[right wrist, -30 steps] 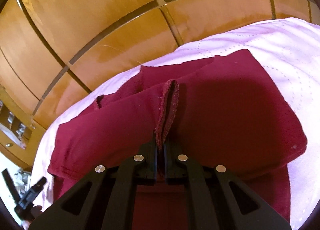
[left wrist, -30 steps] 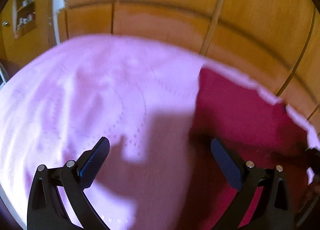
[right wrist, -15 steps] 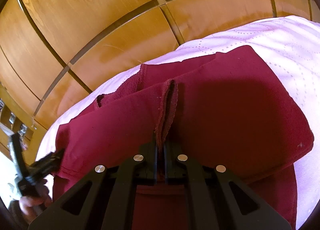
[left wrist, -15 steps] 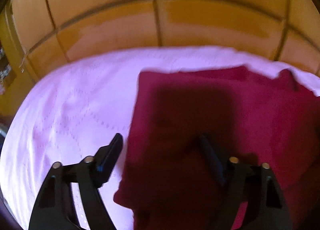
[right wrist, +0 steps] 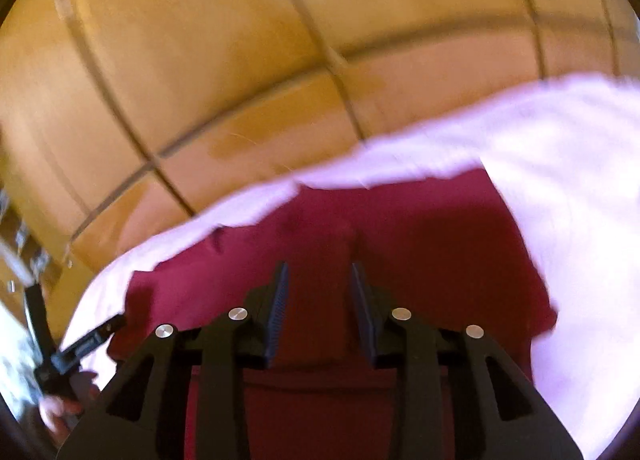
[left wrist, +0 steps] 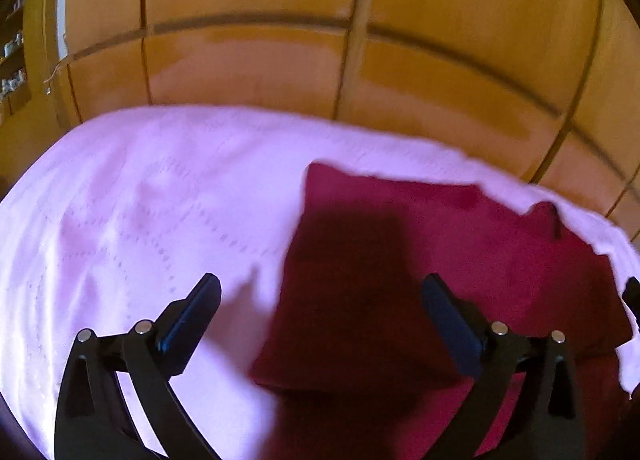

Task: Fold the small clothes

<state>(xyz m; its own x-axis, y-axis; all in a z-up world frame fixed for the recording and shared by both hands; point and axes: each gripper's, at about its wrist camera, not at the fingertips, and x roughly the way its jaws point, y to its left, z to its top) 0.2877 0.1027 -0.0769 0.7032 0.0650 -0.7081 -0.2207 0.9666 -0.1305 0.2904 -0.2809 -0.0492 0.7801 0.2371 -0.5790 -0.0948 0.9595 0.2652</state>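
Note:
A dark red garment [left wrist: 440, 228] lies folded flat on the pale pink bedspread [left wrist: 140, 220]. My left gripper [left wrist: 320, 284] hovers over the garment's left edge with its jaws opening wide; its pads touch nothing. In the right wrist view the same garment [right wrist: 440, 240] spreads below my right gripper [right wrist: 319, 266]. That gripper's jaws are opening, and the cloth shows in the gap below them without being pinched. The left gripper [right wrist: 80, 344] also shows at the lower left of the right wrist view, held in a hand.
A wall of glossy wooden cupboard panels [left wrist: 360, 60] stands right behind the bed's far edge. The pink bedspread [right wrist: 580, 180] runs on to the right of the garment. Shelves with small items [left wrist: 12, 56] are at the far left.
My right gripper has let go of the raised hem it was pinching and has lifted; the hem now lies flat. The left gripper swung across the bed, and its jaws narrowed, then widened again.

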